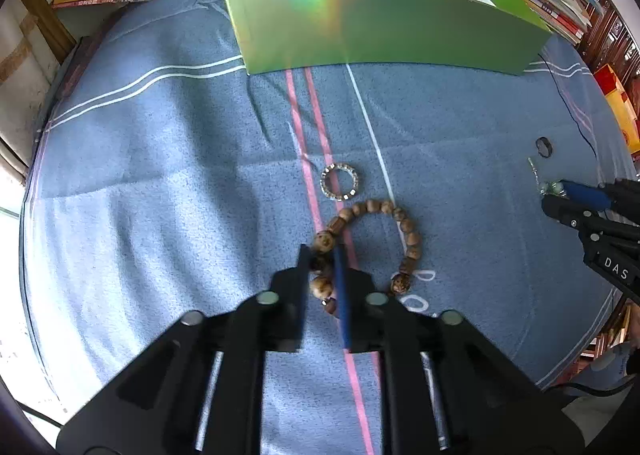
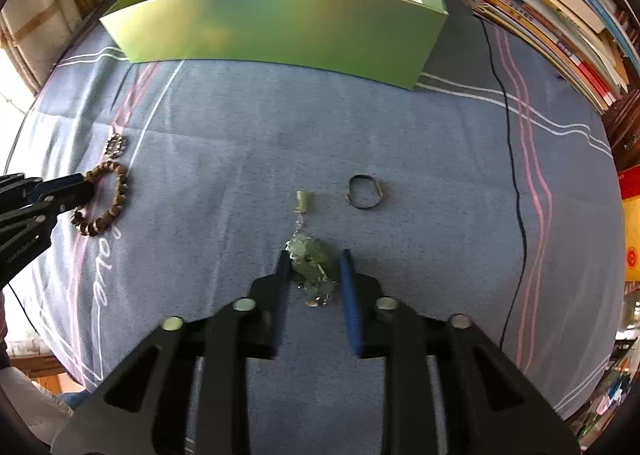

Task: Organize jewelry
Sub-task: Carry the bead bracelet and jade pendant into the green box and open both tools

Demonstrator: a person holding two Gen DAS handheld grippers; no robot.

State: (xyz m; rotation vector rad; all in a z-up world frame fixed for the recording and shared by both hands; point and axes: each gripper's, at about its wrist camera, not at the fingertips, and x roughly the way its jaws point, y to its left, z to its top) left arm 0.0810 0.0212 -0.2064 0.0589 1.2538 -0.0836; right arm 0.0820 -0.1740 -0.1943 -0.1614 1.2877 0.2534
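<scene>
Pinching jewelry for lifting: the left gripper [image 1: 323, 261] has its jaws nearly closed on the wooden bead bracelet [image 1: 374, 245]. The right gripper [image 2: 315, 265] has its jaws narrowed around a green pendant [image 2: 314, 261]; the green box [image 2: 280, 31] waits beyond, likely their destination.

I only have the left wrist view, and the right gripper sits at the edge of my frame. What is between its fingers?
Observer: A tangled green pendant on a thin chain. It lies on the cloth, with both pads of the right gripper against it.
Operator: Does the chain trail anywhere?
Observer: Yes, it runs straight ahead to a small pale charm, which lies beyond the fingertips.
Operator: Is the dark ring in the way?
Observer: No. The dark ring lies flat to the right of the charm, apart from it and from both fingers.
</scene>
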